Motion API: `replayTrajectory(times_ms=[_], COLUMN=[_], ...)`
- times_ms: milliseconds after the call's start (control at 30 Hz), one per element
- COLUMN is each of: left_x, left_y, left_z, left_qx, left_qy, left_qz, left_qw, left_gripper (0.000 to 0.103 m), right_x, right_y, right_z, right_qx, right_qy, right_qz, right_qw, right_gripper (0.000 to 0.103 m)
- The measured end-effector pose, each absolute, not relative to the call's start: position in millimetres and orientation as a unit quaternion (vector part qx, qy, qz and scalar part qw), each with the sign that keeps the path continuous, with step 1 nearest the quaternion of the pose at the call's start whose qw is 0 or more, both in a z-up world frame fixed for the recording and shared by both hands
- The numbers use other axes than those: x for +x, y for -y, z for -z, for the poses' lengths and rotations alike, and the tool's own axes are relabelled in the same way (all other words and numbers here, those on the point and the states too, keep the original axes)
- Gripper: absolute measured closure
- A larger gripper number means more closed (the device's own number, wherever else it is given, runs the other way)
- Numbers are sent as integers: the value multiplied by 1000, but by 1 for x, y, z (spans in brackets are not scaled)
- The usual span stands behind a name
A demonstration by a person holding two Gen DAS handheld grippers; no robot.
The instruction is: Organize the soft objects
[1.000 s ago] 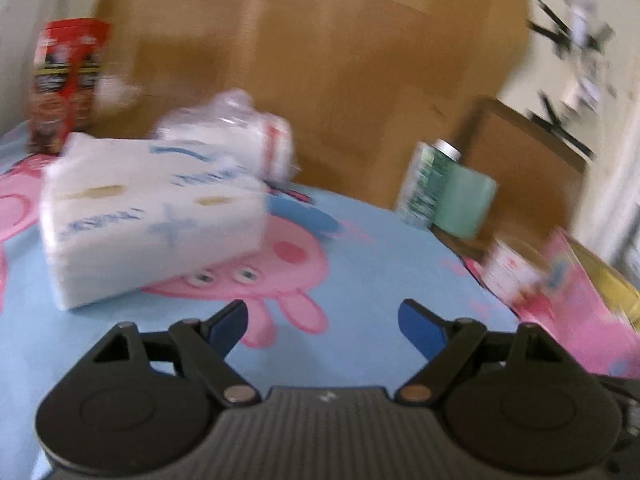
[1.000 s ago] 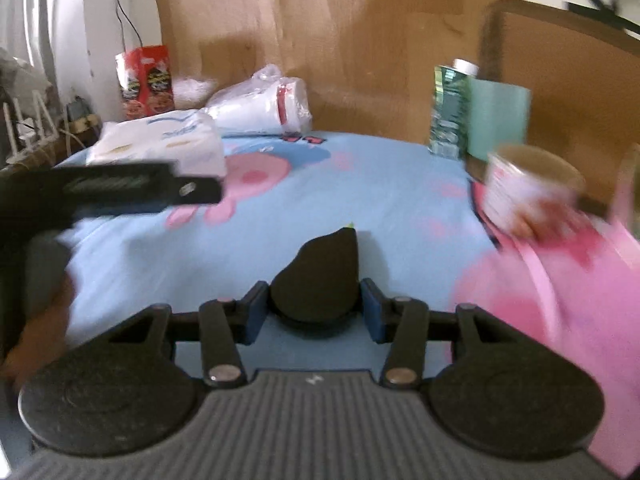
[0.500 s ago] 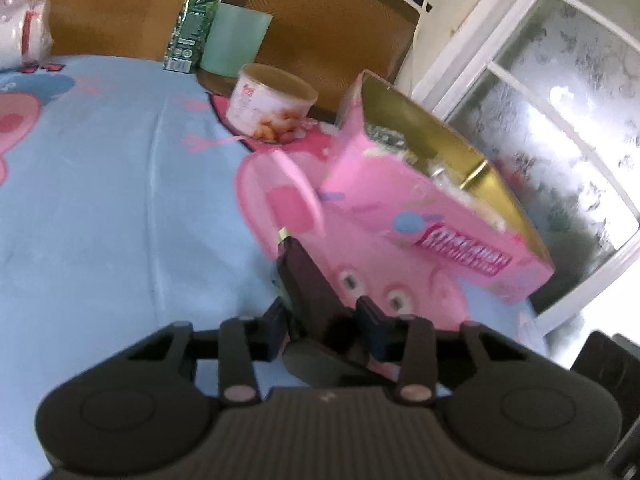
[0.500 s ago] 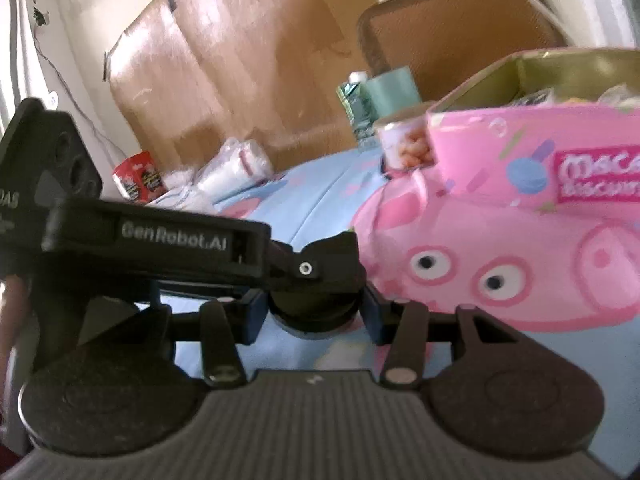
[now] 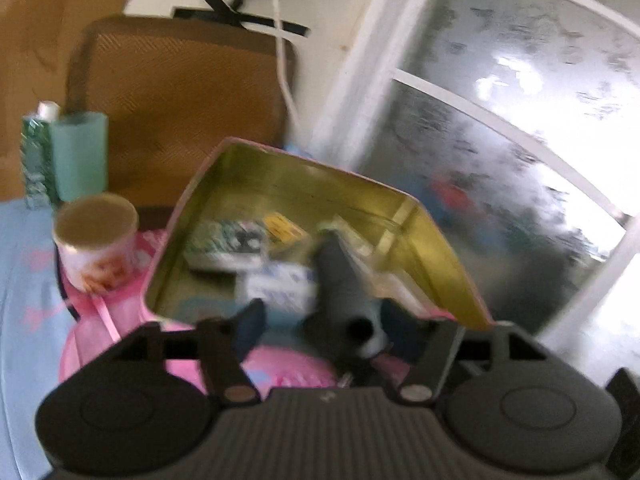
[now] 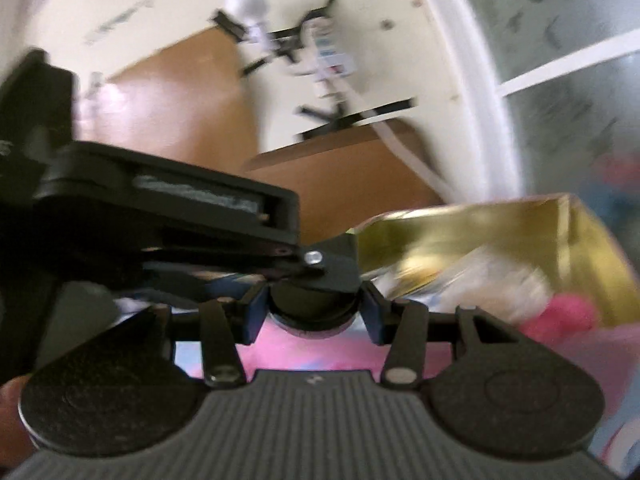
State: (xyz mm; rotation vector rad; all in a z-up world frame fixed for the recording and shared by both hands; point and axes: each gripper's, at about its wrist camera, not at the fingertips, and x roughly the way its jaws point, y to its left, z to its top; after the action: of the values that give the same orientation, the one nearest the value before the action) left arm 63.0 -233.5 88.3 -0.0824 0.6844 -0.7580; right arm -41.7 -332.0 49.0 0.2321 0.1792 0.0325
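A dark pear-shaped object (image 6: 312,304) sits between the blue pads of my right gripper (image 6: 314,312), which is shut on its round base. In the left wrist view the same dark object (image 5: 340,280) stands between the jaws of my left gripper (image 5: 322,320). Those jaws are opening, and a gap shows beside the left fingertip (image 5: 250,324). Just beyond lies an open pink tin with a gold inside (image 5: 432,248), holding several small packets. The left tool's black housing (image 6: 160,216) crosses the right wrist view, and the tin (image 6: 580,248) shows at its right.
A snack cup (image 5: 96,240) stands left of the tin on the blue cartoon tablecloth (image 5: 24,280). Behind it are a teal cup (image 5: 80,156) and a green carton (image 5: 34,160). A brown chair back (image 5: 180,92) and a frosted window (image 5: 520,120) close off the far side.
Both views swung from the tissue packs across the table to the pink tin and window. The left jaws closed on the dark object, then parted. The right grip is unchanged.
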Motion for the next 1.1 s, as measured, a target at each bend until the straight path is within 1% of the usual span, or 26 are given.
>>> replayTrajectory(times_ms=[100,167,300,367,533,667,733,867,967,1033,1100], left_x=[62,58,54,52,31,13,7,-3,-8,-11,-14], left_y=[236,227,205,196,180,165,157,141,132,126,122], left_z=[-85,-83,-83,-82,-78,-73,-70,-64,-61,-60,-59], left_qx=[-34,-41,-34,-32,17,37,41,46,49,50,54], left_qy=[-308,-300,-284,-285,-271,-265,-267,-267,-267,-268,-270], left_qz=[336,328,297,284,243,225,218,198,186,181,179], left_qw=[889,895,911,915,931,937,938,942,944,945,944], left_gripper=[31,30,29,30,29,20,18,7,1,0,0], right_x=[-10,-6,-24,-35,-65,-83,-90,-97,-97,-97,-96], right_y=[351,359,362,357,341,331,327,321,319,317,317], right_z=[-42,-36,-27,-30,-34,-33,-30,-24,-21,-21,-21], right_qx=[87,95,117,109,105,112,123,150,174,188,207], right_qy=[-109,-114,-97,-82,-63,-63,-73,-108,-135,-148,-159], right_qz=[41,54,56,62,56,60,57,45,35,33,28], right_qw=[989,987,987,989,991,990,988,982,975,970,965], right_gripper=[35,33,34,34,34,34,34,34,33,29,28])
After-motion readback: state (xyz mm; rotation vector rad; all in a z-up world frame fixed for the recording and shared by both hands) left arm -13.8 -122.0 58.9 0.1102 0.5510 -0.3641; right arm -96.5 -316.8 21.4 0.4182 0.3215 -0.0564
